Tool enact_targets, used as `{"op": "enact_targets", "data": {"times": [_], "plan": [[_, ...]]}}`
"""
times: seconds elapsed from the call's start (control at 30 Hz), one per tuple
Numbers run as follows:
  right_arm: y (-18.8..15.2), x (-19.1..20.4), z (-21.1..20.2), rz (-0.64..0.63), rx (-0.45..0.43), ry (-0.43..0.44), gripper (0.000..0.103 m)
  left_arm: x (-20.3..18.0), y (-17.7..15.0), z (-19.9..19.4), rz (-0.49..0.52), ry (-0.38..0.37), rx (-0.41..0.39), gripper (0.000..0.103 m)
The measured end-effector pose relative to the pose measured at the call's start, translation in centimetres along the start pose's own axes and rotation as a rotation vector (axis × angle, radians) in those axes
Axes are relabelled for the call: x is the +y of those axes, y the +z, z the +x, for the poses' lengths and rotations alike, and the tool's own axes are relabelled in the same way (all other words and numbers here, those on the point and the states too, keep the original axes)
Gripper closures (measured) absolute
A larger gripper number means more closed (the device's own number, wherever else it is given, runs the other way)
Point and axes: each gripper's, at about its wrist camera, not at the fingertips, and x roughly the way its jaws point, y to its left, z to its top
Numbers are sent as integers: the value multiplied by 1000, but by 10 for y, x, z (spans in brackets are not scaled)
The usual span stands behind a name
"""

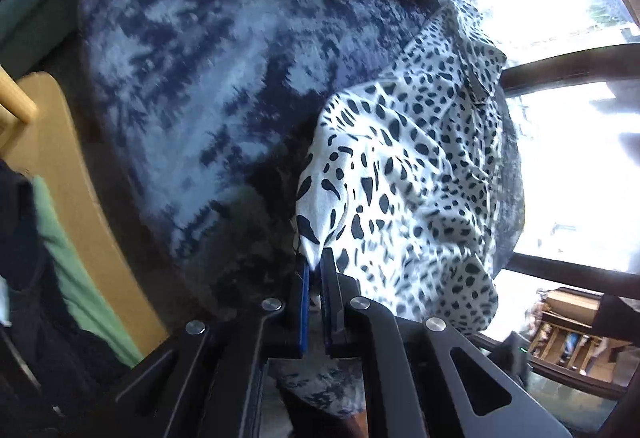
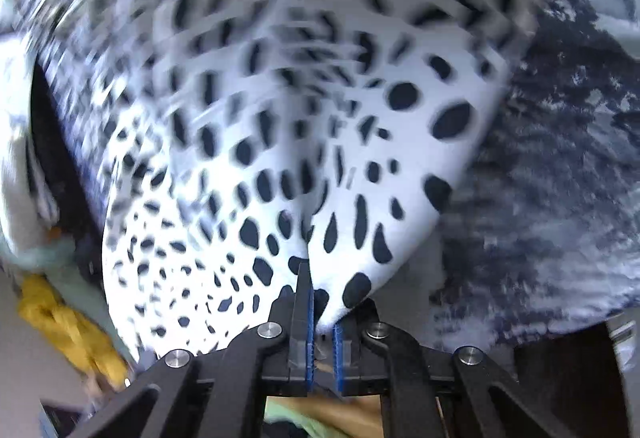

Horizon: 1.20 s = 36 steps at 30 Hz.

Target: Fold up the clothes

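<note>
A white garment with black spots lies crumpled on a blue-and-white mottled blanket. My left gripper points down at it and is shut on the garment's near edge, the cloth pinched between its blue pads. In the right wrist view the same spotted garment fills most of the frame, blurred and pulled into a fold running toward me. My right gripper is shut on a fold of that spotted cloth, which bunches between the blue pads.
A tan wooden board with green cloth beside it borders the blanket on the left. Dark wooden rails and bright windows lie to the right. A yellow cloth sits at lower left in the right wrist view.
</note>
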Motion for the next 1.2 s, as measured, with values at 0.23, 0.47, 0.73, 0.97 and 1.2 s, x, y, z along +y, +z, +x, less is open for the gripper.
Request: {"op": "enact_targets", "data": {"times": [0.23, 0.47, 0.73, 0.97, 1.2], "plan": [[-58, 35, -16, -189, 150, -47, 98, 8, 9, -32, 113, 140, -9, 102], [-93, 54, -30, -252, 237, -62, 98, 26, 3, -51, 137, 224, 3, 102], [-96, 118, -32, -332, 362, -32, 99, 60, 0, -92, 130, 348, -23, 101], [-63, 146, -58, -294, 339, -45, 99, 51, -8, -104, 109, 271, -16, 102], [-24, 191, -189, -502, 121, -87, 99, -25, -19, -144, 186, 189, -31, 101]]}}
